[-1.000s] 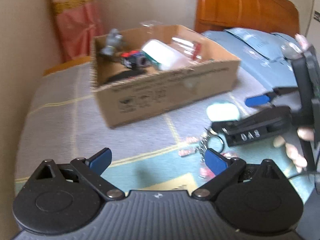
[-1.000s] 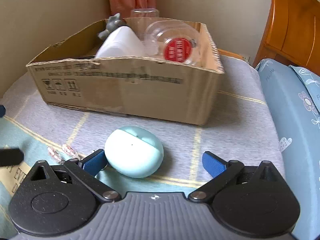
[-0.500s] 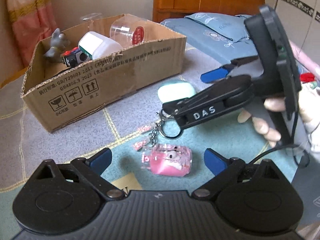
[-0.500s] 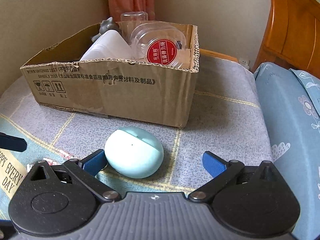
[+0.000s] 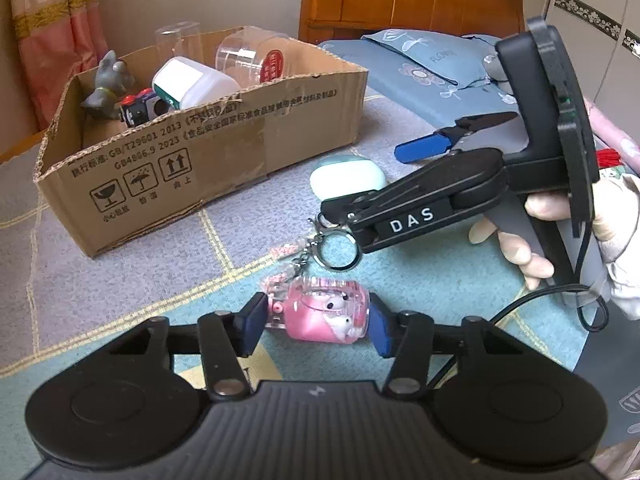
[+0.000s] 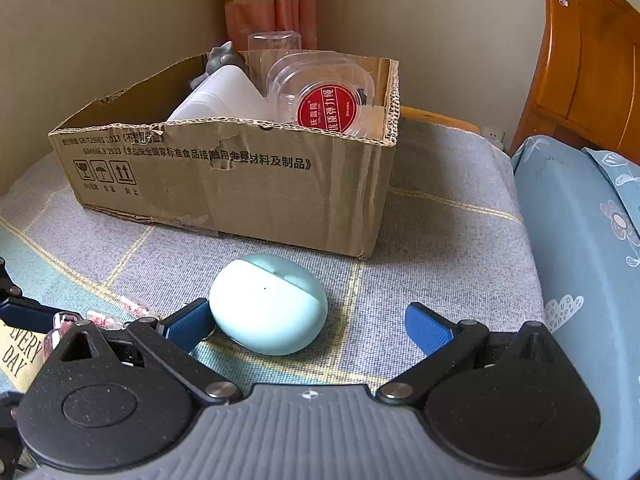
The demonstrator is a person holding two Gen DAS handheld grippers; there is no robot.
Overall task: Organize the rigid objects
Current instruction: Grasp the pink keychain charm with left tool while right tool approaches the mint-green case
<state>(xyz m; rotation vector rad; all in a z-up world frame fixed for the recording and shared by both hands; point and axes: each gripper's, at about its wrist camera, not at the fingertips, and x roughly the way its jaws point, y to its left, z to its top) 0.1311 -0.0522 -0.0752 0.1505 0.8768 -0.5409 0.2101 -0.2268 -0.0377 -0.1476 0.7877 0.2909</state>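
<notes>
A pink clear keychain toy [image 5: 320,312] with a ring and chain [image 5: 335,250] lies on the bedspread. My left gripper [image 5: 316,326] has closed its blue pads [image 5: 253,326] against both sides of the toy. A mint-green oval case [image 6: 269,304] lies on the spread between the wide-open fingers of my right gripper [image 6: 308,326], its left pad [image 6: 188,326] touching the case. The case also shows in the left wrist view [image 5: 347,176], behind my right gripper [image 5: 424,184]. A cardboard box [image 6: 224,184] stands behind.
The box [image 5: 200,152] holds a grey figurine [image 5: 107,84], a white container [image 5: 192,84], a clear tub with a red label [image 6: 320,98] and a small toy. A blue pillow [image 6: 580,264] lies to the right, a wooden headboard [image 5: 408,0] and a curtain behind.
My left gripper moved down and forward and closed its fingers on the pink toy. My right gripper stayed open around the mint case, and the view swung slightly.
</notes>
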